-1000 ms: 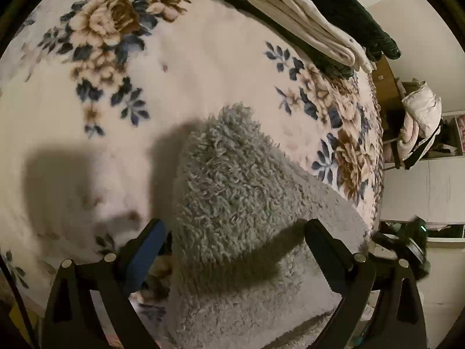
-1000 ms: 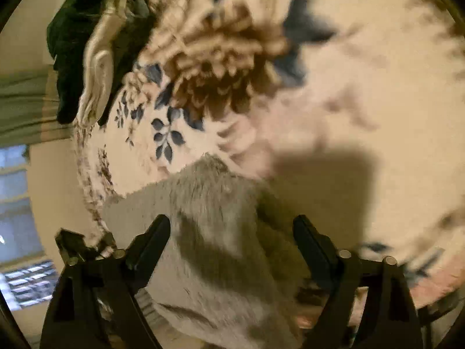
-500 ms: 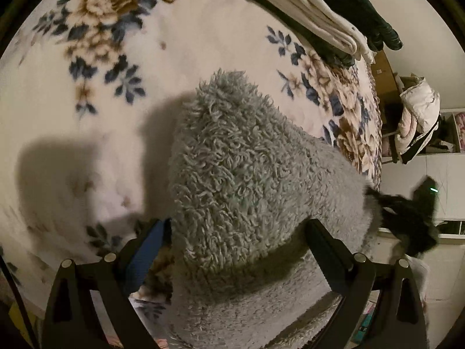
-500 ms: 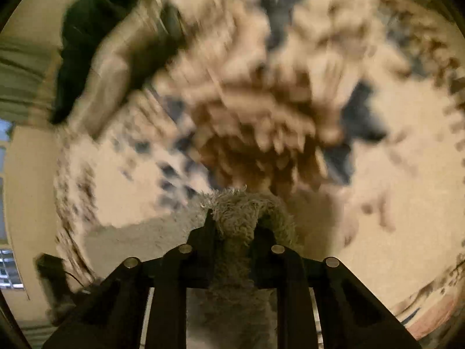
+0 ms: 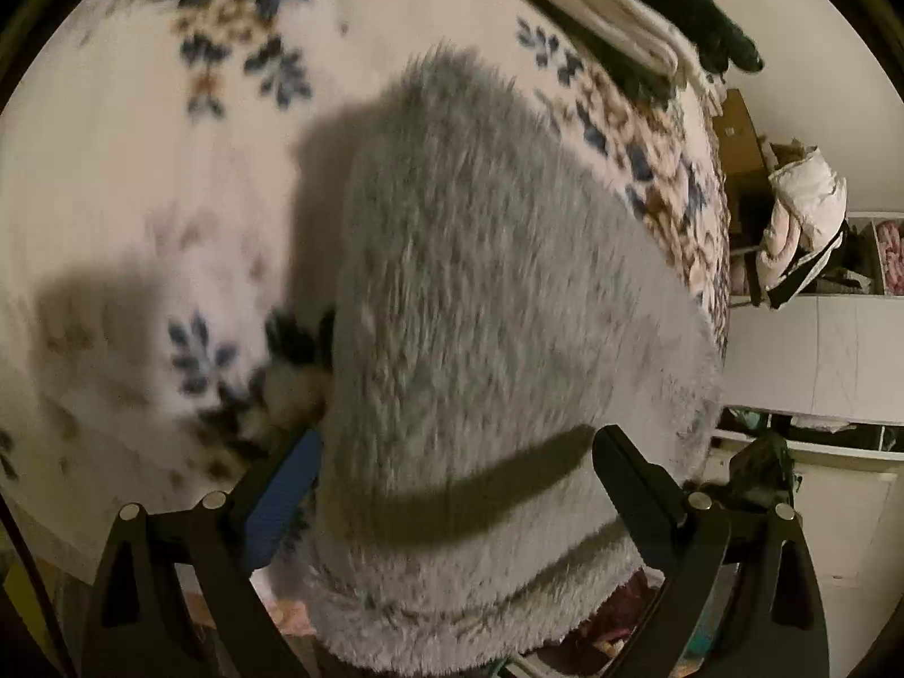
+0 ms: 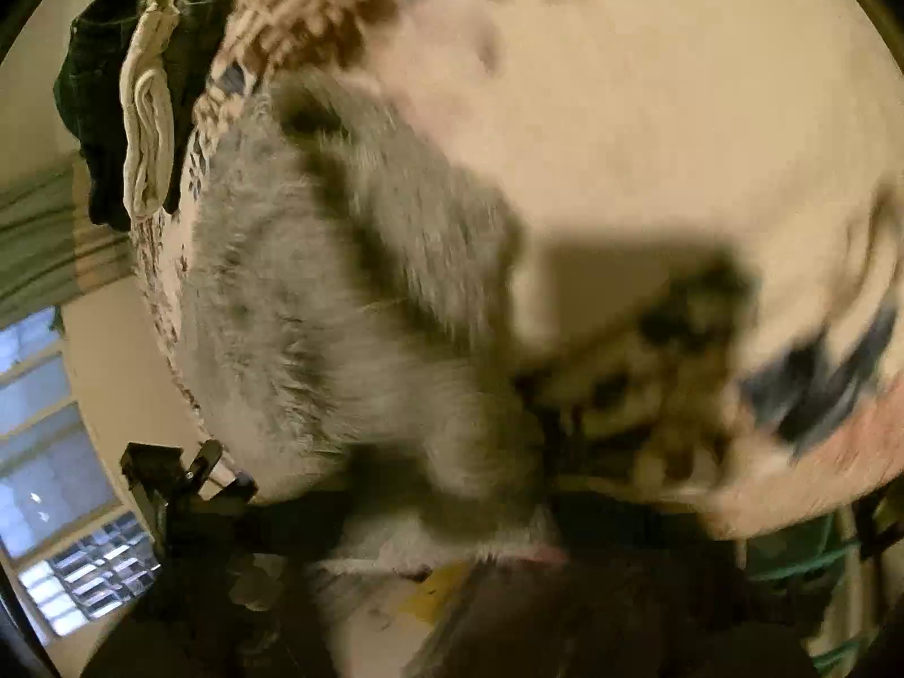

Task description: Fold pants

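Fleece fills the middle of both wrist views: the grey fuzzy pants (image 5: 480,311) lie on the floral blanket (image 5: 141,169), running from the lower centre of the left frame up toward its top, because a flat bed gives us room to double them over. In the left view our left gripper (image 5: 457,480) straddles the near end of the garment with its jaws spread wide, the blue pad (image 5: 282,486) at lower left and the black finger (image 5: 633,480) at lower right standing just off the cloth, so it is released and only framing the edge, we judge, ready to pinch. In the right view the picture is badly smeared; the right gripper's own fingers cannot be made out at the dark bottom of the frame, so we cannot tell from it what they hold. Its jaws have just been closing, and the pants (image 6: 350,294) run down into that dark zone where they would sit, so a pinch on the fleece seems likely. Stacked folded clothes (image 6: 141,113) sit at the upper left, well apart, likely finished pieces kept clear.
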